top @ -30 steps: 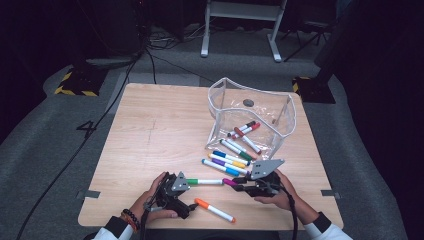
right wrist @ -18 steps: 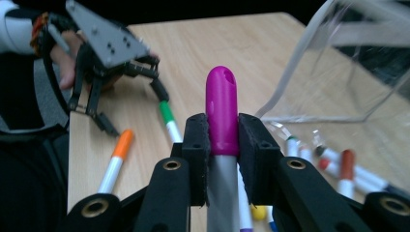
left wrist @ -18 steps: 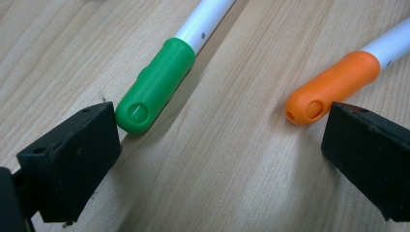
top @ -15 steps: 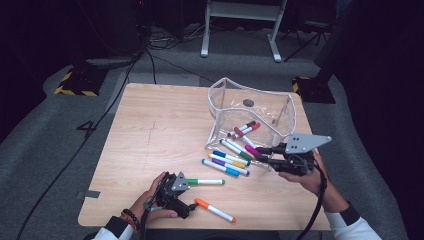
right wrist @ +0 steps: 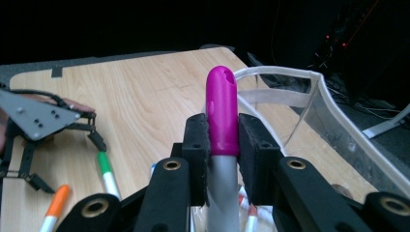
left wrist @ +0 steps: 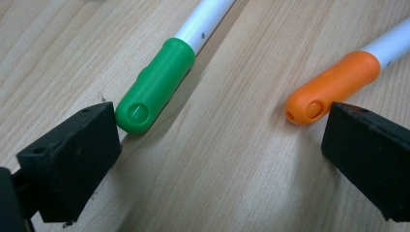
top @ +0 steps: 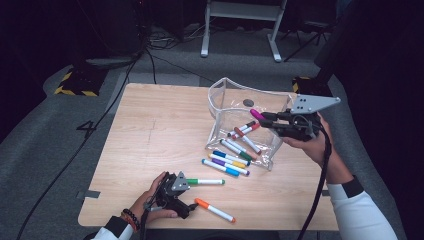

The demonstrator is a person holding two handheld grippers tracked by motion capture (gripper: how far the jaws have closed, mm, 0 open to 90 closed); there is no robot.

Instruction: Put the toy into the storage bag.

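Note:
My right gripper (top: 267,119) is shut on a magenta-capped marker (right wrist: 222,111), held in the air over the clear plastic pouch (top: 225,90). Its pads (right wrist: 196,145) press the cap from both sides, and the magenta tip (top: 256,113) pokes out toward the pouch. My left gripper (top: 187,192) rests open on the table near the front edge, between a green-capped marker (left wrist: 157,87) and an orange-capped marker (left wrist: 333,87). The green cap lies against one jaw and the orange cap against the other, with bare wood between them. Several markers (top: 230,162) lie at the pouch's mouth.
The wooden table (top: 155,130) has bare room on its left half. The pouch's white-edged rim (right wrist: 290,72) stands just beyond the held marker. The green marker (top: 206,182) and orange marker (top: 215,210) lie near the front edge. Dark floor, cables and a stand frame (top: 240,25) lie beyond.
My right gripper has lifted off the table with the magenta marker and moved back and right, over the pouch. The left gripper has stayed in place.

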